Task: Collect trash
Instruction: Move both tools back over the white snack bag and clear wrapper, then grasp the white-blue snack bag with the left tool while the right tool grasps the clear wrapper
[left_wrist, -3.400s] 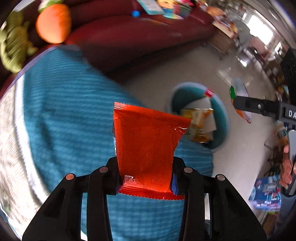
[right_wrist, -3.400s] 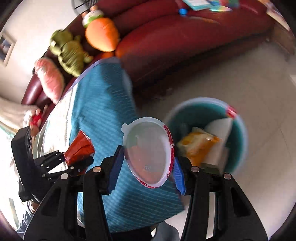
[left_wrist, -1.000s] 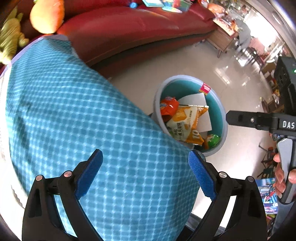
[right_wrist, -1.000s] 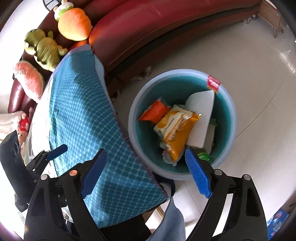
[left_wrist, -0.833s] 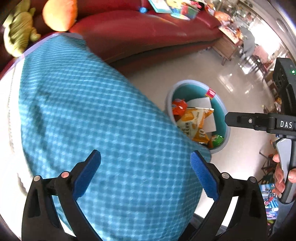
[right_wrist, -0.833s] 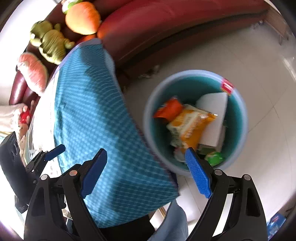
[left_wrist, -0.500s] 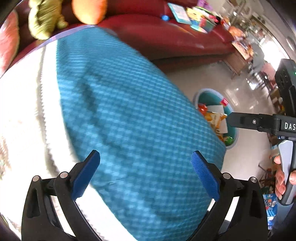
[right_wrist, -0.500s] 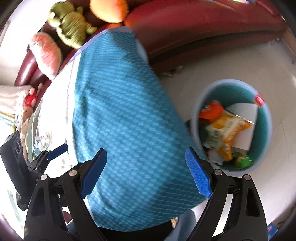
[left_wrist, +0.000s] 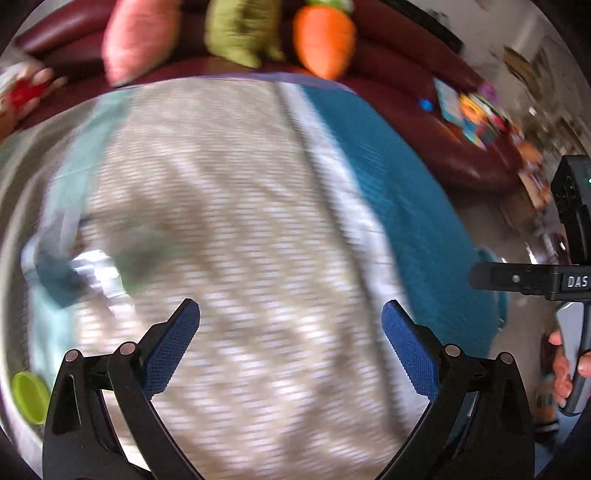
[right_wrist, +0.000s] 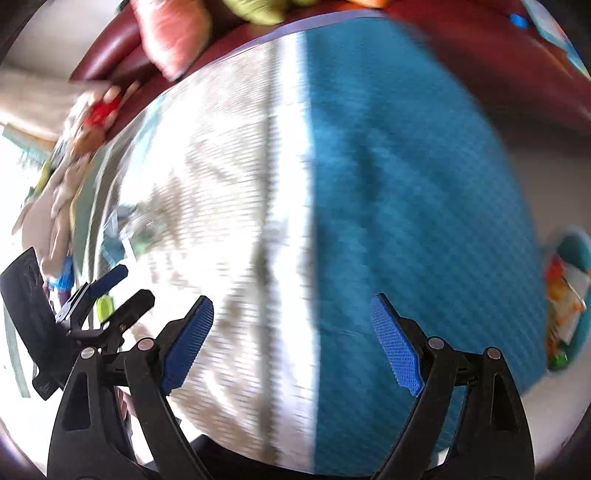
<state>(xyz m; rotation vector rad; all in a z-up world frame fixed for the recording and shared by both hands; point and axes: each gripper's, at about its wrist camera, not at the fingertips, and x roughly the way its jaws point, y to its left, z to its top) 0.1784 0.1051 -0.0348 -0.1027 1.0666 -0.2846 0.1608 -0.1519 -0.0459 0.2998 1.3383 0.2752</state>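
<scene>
- Your left hand-held gripper (left_wrist: 290, 332) has its blue pads spread wide with nothing between them, over the pale woven part of the worktop (left_wrist: 240, 229).
- Your right hand-held gripper (right_wrist: 291, 332) is likewise spread and empty, above the seam where the pale cloth meets the teal cloth (right_wrist: 413, 192).
- The trash bin (right_wrist: 570, 291) sits at the far right edge of the right wrist view, beyond the cloth's edge, with wrappers inside; blur hides which way they point.
- A small green lid (left_wrist: 27, 397) lies at the worktop's lower left.
</scene>
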